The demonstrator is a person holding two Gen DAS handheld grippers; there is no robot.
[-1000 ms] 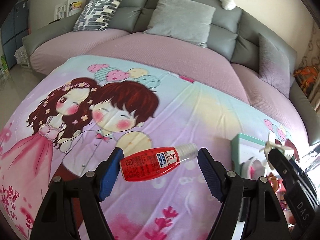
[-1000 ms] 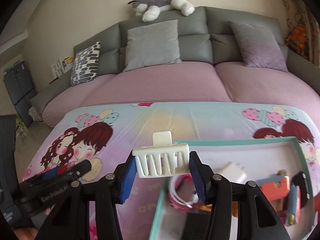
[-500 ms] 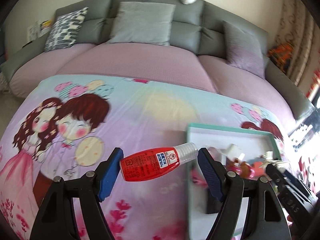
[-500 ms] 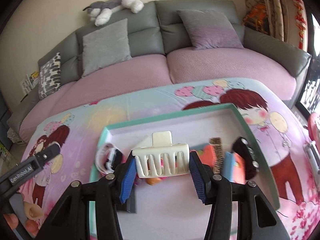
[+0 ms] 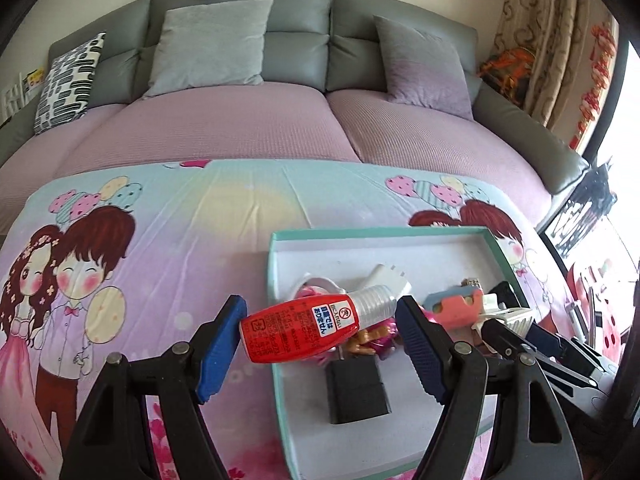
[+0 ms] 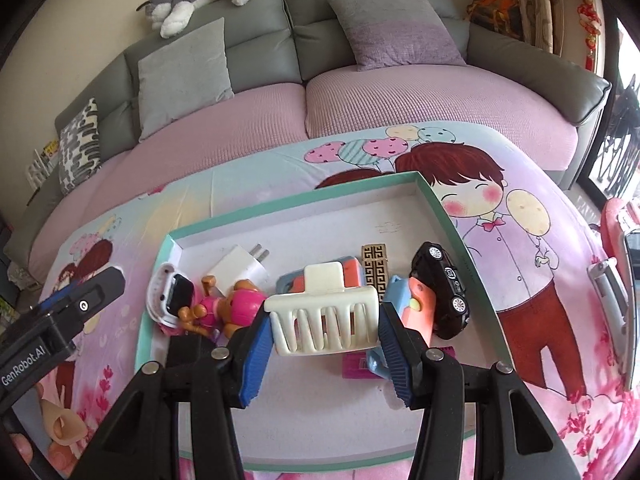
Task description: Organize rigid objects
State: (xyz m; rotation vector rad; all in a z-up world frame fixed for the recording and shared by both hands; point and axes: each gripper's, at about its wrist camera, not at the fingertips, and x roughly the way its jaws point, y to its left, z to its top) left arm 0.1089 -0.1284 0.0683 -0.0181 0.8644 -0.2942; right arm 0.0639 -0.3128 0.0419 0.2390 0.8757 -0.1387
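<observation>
A: Crowding the teal tray (image 6: 448, 216): a white charger (image 6: 240, 270), a pink toy dog (image 6: 236, 308), a black toy car (image 6: 444, 290) and a black block (image 5: 356, 386).

B: Grippers?

A: Left gripper (image 5: 320, 330) clamps a red bottle (image 5: 298, 328) over the tray's left rim. Right gripper (image 6: 320, 328) clamps a white hair clip (image 6: 324, 318) above the tray's clutter.

B: Change?

A: Both previously hung left of these positions; the bottle was over the cartoon cloth (image 5: 180, 240).
</observation>
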